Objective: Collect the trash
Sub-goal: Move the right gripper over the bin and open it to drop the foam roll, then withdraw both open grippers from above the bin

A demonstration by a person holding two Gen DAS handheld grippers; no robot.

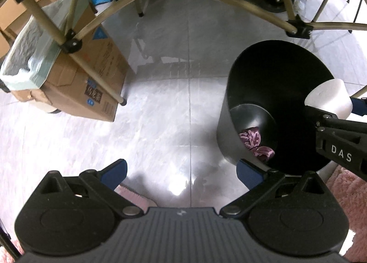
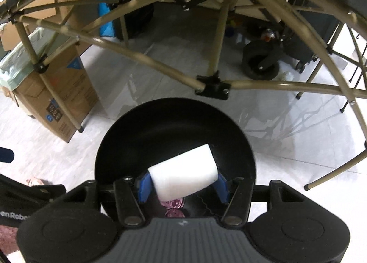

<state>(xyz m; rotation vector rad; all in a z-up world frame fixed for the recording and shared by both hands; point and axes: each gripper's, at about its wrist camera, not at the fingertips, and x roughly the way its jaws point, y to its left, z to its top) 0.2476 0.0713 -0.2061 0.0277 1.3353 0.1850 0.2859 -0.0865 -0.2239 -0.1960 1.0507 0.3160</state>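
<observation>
A black round trash bin (image 2: 128, 143) stands on the tiled floor; it also shows in the left wrist view (image 1: 270, 75). Purple crumpled wrappers (image 1: 254, 141) lie at its bottom, also seen in the right wrist view (image 2: 173, 204). My right gripper (image 2: 182, 186) is shut on a white foam block (image 2: 183, 177) and holds it over the bin's opening; the block also shows in the left wrist view (image 1: 329, 98). My left gripper (image 1: 181, 171) is open and empty above the floor, left of the bin.
A cardboard box (image 1: 87, 79) lined with a pale green bag stands at the left. Tan folding-table legs (image 2: 215, 84) cross overhead and behind the bin. A pink rug (image 1: 344, 194) lies at the near edge. A black wheel (image 2: 260, 63) sits behind.
</observation>
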